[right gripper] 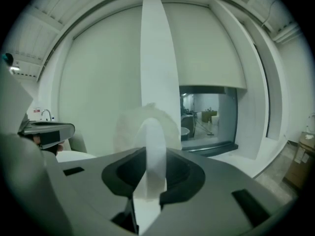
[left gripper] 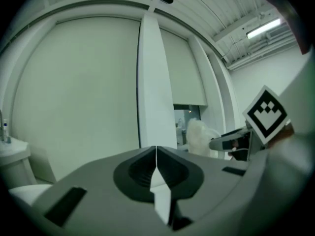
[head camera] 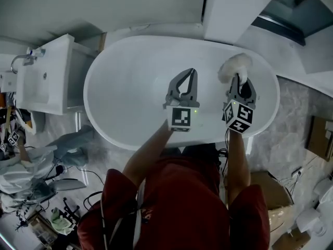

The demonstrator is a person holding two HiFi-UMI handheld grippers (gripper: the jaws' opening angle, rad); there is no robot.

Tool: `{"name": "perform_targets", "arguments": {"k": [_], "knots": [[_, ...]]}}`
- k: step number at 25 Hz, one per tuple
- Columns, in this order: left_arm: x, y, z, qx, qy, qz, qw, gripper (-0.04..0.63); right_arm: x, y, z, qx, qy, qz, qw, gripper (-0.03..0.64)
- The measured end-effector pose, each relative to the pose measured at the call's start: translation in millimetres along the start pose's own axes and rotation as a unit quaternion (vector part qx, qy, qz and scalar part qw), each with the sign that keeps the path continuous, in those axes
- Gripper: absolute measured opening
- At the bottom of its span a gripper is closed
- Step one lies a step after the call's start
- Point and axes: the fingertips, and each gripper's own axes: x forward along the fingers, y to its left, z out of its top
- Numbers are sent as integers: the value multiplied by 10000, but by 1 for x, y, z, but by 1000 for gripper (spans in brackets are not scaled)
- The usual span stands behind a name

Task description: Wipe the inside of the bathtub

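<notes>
The white oval bathtub (head camera: 130, 87) fills the middle of the head view. My left gripper (head camera: 193, 72) hovers over the tub's middle, its jaws pressed together with nothing between them; in the left gripper view (left gripper: 156, 149) the tips meet in a thin line. My right gripper (head camera: 238, 77) is over the tub's right end, near the far rim, shut on a fluffy white cloth (head camera: 234, 66). That cloth (right gripper: 147, 132) bulges out past the jaws in the right gripper view and shows beside the other gripper in the left gripper view (left gripper: 197, 136). Both grippers are level and point across the room.
A white sink cabinet (head camera: 47, 77) stands left of the tub. A white pillar (head camera: 234, 9) rises behind the tub's far right. Cables and clutter (head camera: 36, 191) cover the floor at lower left, and cardboard boxes (head camera: 276, 197) sit at lower right.
</notes>
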Motion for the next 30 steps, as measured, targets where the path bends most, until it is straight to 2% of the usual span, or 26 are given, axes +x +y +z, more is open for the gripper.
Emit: {"name": "perform_targets", "arguments": {"k": [4, 9, 16, 21, 24, 28, 30], "knots": [[-27, -3, 41, 172, -188, 181, 9995, 17, -32, -3, 50, 44, -389, 190, 9991, 100], [-57, 43, 75, 178, -432, 372, 9982, 17, -49, 46, 92, -58, -788, 422, 9960, 100], [-100, 57, 131, 380, -1003, 738, 9915, 17, -106, 84, 154, -341, -1523, 779, 9847, 100], [-127, 79, 153, 77, -1510, 1015, 9833, 17, -129, 125, 186, -453, -2075, 992, 9721, 100], [-143, 88, 158, -195, -1574, 1146, 9807, 17, -147, 148, 200, -538, -2371, 1159, 9630, 100], [-156, 96, 171, -38, -1637, 1293, 9780, 17, -163, 165, 205, -779, -2686, 1004, 9548, 100], [-161, 101, 172, -169, -1675, 1373, 9761, 17, -162, 174, 201, -917, -2642, 1047, 9544, 100]]}}
